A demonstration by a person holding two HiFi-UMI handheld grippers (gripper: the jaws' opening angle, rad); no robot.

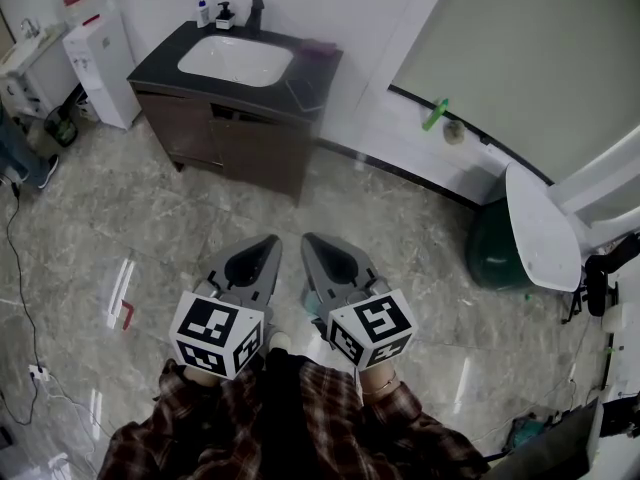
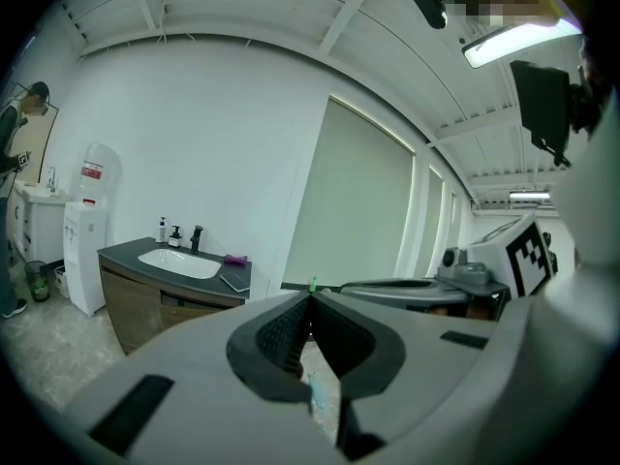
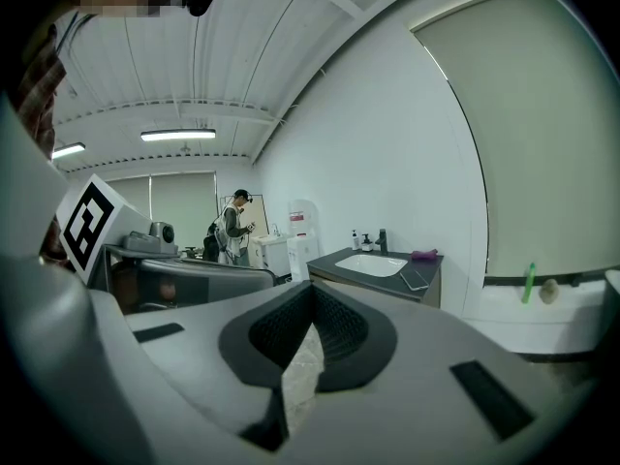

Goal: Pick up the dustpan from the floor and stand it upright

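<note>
Left gripper [image 1: 270, 241] and right gripper [image 1: 308, 238] both closed on nothing, above grey marble floor [image 1: 400, 268]. Dustpan not made out; find it, then open jaws before reaching down

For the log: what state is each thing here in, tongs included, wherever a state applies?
Left tongs: shut, empty.
Right tongs: shut, empty.
Dustpan: untouched, resting against a dark green tub.
Vanity doors: closed.
Basin: empty.
Ceiling light: on.
Window blind: drawn down.
</note>
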